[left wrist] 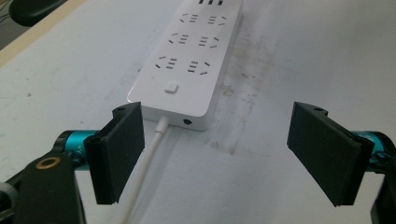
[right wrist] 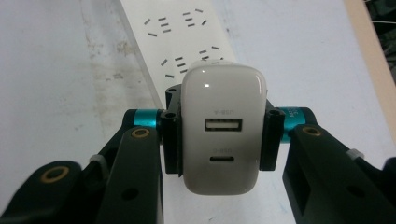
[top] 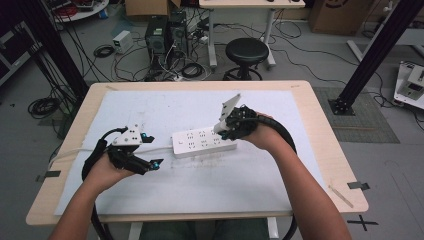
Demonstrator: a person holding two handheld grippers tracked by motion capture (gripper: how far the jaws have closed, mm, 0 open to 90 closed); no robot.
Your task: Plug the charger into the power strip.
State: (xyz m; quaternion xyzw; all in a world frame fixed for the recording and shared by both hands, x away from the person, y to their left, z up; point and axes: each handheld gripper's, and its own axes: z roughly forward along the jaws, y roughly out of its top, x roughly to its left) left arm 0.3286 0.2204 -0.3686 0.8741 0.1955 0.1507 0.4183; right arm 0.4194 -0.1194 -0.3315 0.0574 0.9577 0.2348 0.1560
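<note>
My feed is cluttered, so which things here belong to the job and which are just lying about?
In the job:
- white USB charger, clamped in the right claw
- white power strip
- left claw, open near the strip's cable end

Lying about:
- black stool
- cardboard boxes
- floor cables

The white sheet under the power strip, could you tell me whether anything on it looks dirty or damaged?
Yes: the white sheet carries brownish-grey smudges right beside the power strip, like scuff marks. The strip itself looks intact.
</note>
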